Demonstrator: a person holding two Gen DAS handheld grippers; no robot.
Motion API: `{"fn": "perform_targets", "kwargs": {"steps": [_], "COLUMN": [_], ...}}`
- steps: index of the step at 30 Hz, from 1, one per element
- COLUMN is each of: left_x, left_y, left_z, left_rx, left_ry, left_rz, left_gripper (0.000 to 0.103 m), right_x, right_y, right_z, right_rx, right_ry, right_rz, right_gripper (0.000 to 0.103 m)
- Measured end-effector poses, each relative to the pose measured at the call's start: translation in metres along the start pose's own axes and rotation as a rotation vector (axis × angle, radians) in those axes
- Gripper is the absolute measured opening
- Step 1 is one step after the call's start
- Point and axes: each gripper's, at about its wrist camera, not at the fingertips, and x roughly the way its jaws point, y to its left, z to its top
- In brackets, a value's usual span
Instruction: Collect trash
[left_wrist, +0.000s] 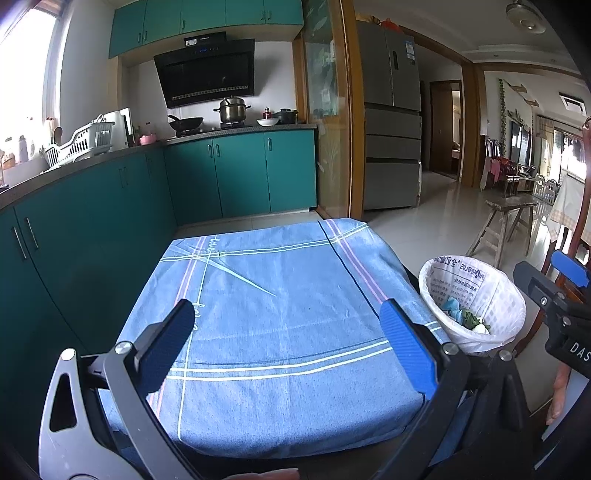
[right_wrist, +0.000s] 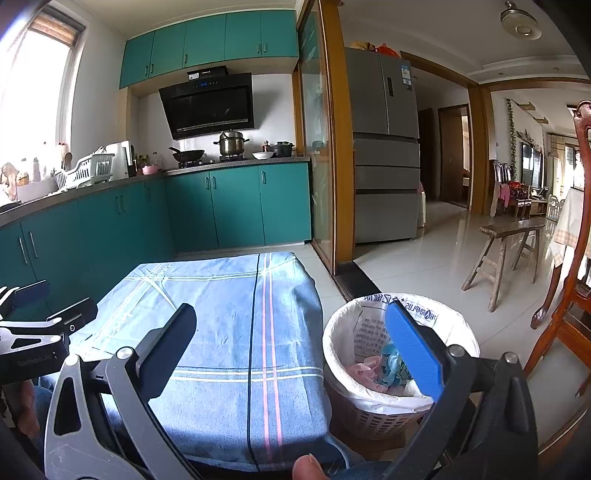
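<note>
Left tongs (left_wrist: 286, 323) and right tongs (right_wrist: 291, 328) hover apart, empty, over the blue striped-cloth tabletop (left_wrist: 280, 302); crumpled trash (right_wrist: 380, 369) lies inside the white-lined wicker wastebasket (right_wrist: 369, 410) beside it.

A: What carries everything here?

B: A low table covered by a blue denim-like cloth with white and pink stripes (left_wrist: 280, 321), its edges draped over the sides. Nothing rests on the cloth top.

A: And under it?

B: A glossy pale tiled floor (right_wrist: 424, 266). Standing on it just beside the table's right side is a white woven plastic basket lined with a printed white bag (right_wrist: 373, 410), with crumpled blue, pink and green scraps inside. Farther off stands a worn wooden bench (right_wrist: 502, 251).
</note>
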Motion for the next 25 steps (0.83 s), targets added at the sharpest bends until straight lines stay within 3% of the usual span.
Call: {"fn": "perform_targets", "kwargs": {"steps": [15,19,25], "left_x": [0.007,0.018,0.051], "left_y": [-0.001,0.001,0.011], "left_z": [-0.004,-0.008,-0.016], "left_rx": [-0.004,-0.023,-0.026], "left_ry": [0.025,0.065,0.167], "left_rz": [-0.023,-0.014,0.058], "left_gripper": [0.100,0.100,0.100], "right_x": [0.003,0.007,0.001], "right_y": [0.002,0.002,0.009], "right_z": [-0.005,-0.008,-0.009], "right_rx": [-0.002,0.002,-0.010], "right_ry": [0.011,0.027,0.017], "right_rz": [0.002,0.002,0.043], "right_gripper": [0.100,0.100,0.100]}}
